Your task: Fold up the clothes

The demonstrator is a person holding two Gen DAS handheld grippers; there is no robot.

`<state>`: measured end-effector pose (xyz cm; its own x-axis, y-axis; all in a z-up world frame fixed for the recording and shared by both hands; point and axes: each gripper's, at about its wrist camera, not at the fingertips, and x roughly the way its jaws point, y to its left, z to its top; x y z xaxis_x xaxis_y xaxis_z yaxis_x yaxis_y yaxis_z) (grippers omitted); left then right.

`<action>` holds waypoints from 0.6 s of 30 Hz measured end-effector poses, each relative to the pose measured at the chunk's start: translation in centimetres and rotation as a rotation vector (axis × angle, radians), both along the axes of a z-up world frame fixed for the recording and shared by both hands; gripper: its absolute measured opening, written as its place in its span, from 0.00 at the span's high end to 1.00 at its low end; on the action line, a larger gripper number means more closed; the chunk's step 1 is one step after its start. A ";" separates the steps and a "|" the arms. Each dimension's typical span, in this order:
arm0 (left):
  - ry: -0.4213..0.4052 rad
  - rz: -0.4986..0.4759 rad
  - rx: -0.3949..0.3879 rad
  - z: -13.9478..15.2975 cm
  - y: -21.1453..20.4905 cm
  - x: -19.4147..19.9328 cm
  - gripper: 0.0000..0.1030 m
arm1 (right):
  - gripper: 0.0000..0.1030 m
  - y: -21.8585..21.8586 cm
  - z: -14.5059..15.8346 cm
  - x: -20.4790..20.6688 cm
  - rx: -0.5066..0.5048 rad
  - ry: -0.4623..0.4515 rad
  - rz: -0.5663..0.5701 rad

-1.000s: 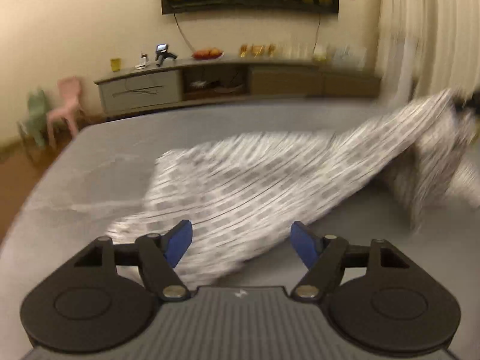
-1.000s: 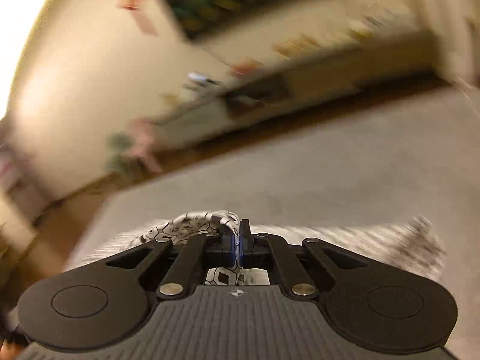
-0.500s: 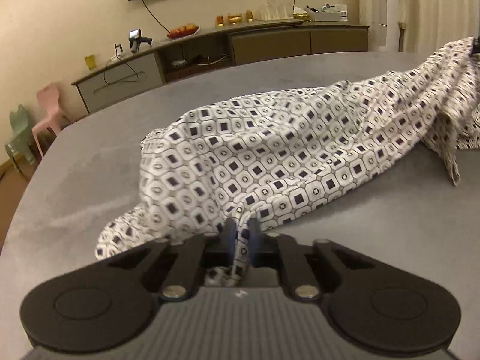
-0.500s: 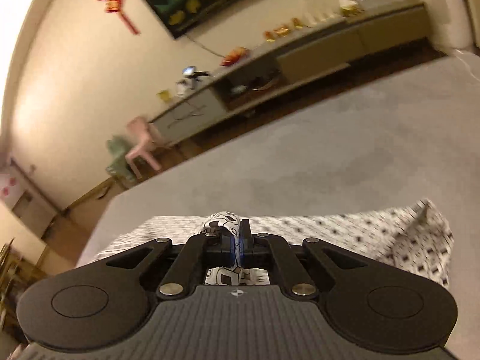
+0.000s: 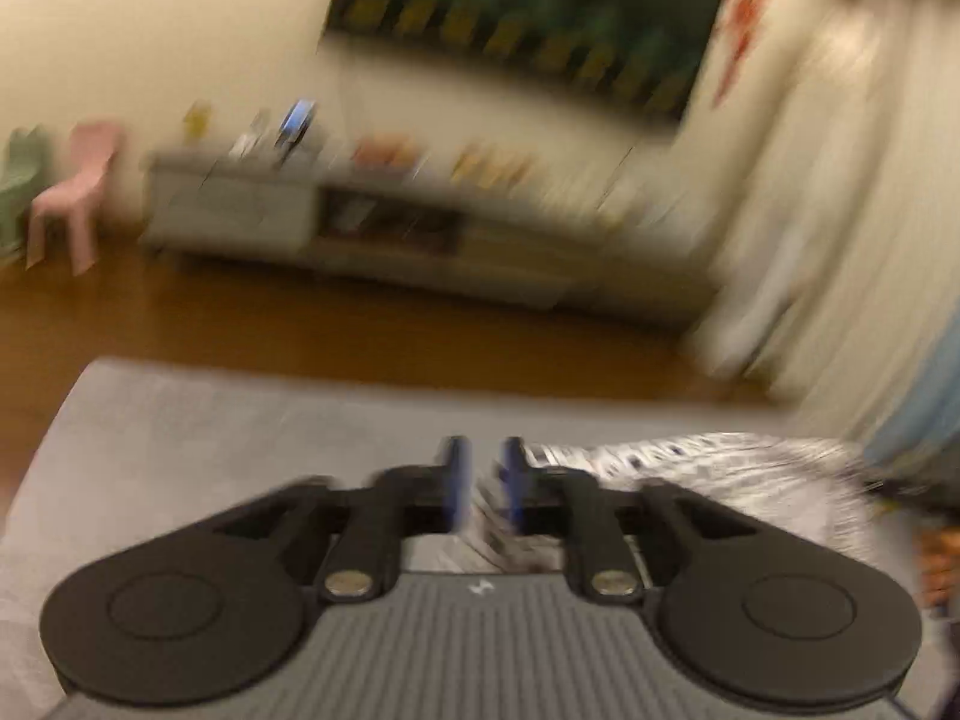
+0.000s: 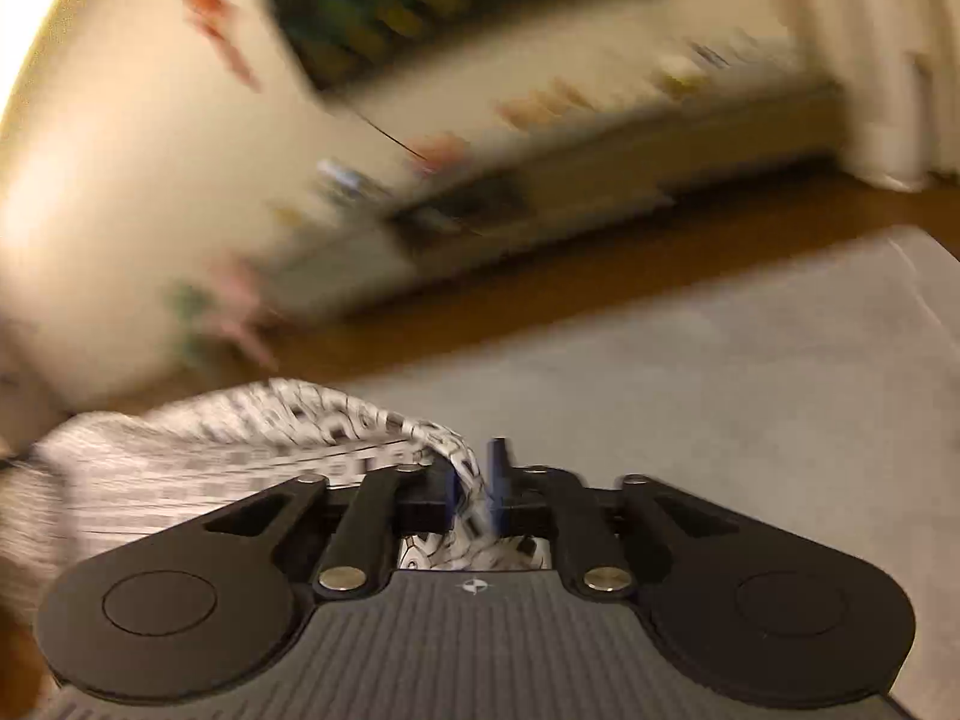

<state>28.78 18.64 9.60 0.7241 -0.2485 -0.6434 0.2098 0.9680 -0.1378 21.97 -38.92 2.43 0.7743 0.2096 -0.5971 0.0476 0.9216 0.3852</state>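
The garment is a white cloth with a black geometric print. In the left wrist view it [image 5: 708, 468] trails off to the right, and my left gripper [image 5: 480, 480] is nearly closed with cloth between the blue pads. In the right wrist view the cloth [image 6: 198, 456] stretches off to the left, and my right gripper [image 6: 474, 480] is shut on a bunched edge of it. Both views are blurred by motion. The cloth is lifted above the grey surface [image 6: 720, 384].
The grey surface [image 5: 210, 420] ends at a brown wooden floor [image 5: 300, 324]. Beyond stand a long low cabinet [image 5: 372, 222] with small items on top, a dark wall picture [image 5: 522, 18], a pink chair [image 5: 78, 192], a green chair [image 5: 18, 186] and curtains [image 5: 840, 240].
My left gripper closed on the cloth's near edge. Both grippers then rose and tilted up, lifting the cloth off the grey surface, so the far wall fills both views.
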 end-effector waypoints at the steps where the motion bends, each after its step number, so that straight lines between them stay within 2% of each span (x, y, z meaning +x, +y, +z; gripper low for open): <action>1: 0.041 0.050 0.060 -1.7 -0.6 1.7 0.69 | 0.71 0.0 -2.1 1.4 -0.046 0.059 -0.067; 2: 0.066 0.111 0.084 -3.1 -0.3 1.9 0.67 | 0.69 0.0 -3.4 1.1 -0.062 0.074 -0.117; 3: 0.081 0.149 0.085 -4.3 0.2 1.5 0.66 | 0.63 0.0 -4.1 -0.2 -0.027 0.051 -0.119; 4: 0.074 0.140 0.038 -5.0 1.1 0.0 0.57 | 0.57 0.1 -4.8 -1.4 0.008 0.028 -0.120; 5: 0.065 0.134 -0.007 -5.8 2.1 -1.7 0.51 | 0.43 0.2 -5.4 -3.2 0.043 0.000 -0.097; 6: 0.059 0.124 -0.040 -6.5 2.9 -3.7 0.39 | 0.35 0.6 -5.8 -4.9 0.034 -0.025 -0.066; 7: 0.068 0.101 -0.057 -7.1 3.1 -5.5 0.35 | 0.32 1.0 -6.1 -6.6 0.025 -0.049 -0.035; 10: 0.096 0.023 -0.106 -8.9 3.0 -10.8 0.34 | 0.25 2.3 -7.5 -10.0 -0.084 -0.068 0.066; 12: 0.115 -0.094 -0.091 -10.0 0.2 -12.6 0.27 | 0.16 3.2 -8.3 -10.6 -0.164 -0.068 0.103; 13: 0.124 -0.156 -0.075 -10.6 -1.4 -13.4 0.25 | 0.16 3.6 -8.6 -10.9 -0.204 -0.068 0.122; 14: 0.128 -0.213 -0.048 -11.3 -3.0 -14.0 0.23 | 0.16 4.2 -8.7 -10.7 -0.247 -0.065 0.121; 16: 0.121 -0.290 0.063 -13.0 -6.2 -14.4 0.23 | 0.18 5.2 -9.0 -10.4 -0.323 -0.059 0.114; 17: 0.118 -0.302 0.122 -14.2 -7.2 -14.5 0.34 | 0.33 5.3 -9.2 -9.6 -0.338 -0.047 0.115; 18: 0.116 -0.300 0.182 -15.3 -7.9 -14.4 0.46 | 0.63 5.4 -9.5 -9.0 -0.334 -0.025 0.121</action>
<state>14.33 10.70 -5.67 0.5559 -0.3130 -0.7701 0.4815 0.8764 -0.0086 12.95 -33.57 -7.04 0.7713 0.0968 -0.6291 -0.0750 0.9953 0.0612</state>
